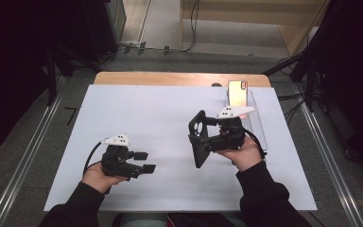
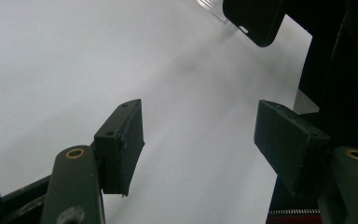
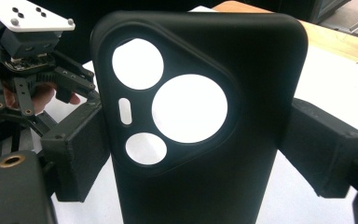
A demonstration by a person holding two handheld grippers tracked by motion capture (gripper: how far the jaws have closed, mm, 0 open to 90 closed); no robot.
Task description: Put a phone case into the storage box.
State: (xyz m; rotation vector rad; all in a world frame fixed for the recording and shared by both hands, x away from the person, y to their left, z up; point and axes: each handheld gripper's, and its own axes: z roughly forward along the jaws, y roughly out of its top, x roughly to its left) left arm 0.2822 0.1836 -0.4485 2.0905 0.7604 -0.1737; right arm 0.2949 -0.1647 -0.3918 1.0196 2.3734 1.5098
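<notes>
Two claws in play: right gripper (image 1: 199, 137) clenched on black phone case (image 3: 200, 116), held upright above the table's (image 1: 160, 123) right half, long axis vertical. Left gripper (image 2: 200, 140) released, empty, near front-left edge; case lies to its right, w/ phone (image 1: 237, 93) propped at back-right corner.

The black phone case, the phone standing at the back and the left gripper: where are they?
black phone case (image 3: 214, 154), right gripper view, on its plain back beside the camera holes.
phone (image 1: 237, 93), high view, on its shiny orange back.
left gripper (image 2: 200, 140), left gripper view, midway between its open jaws.
</notes>
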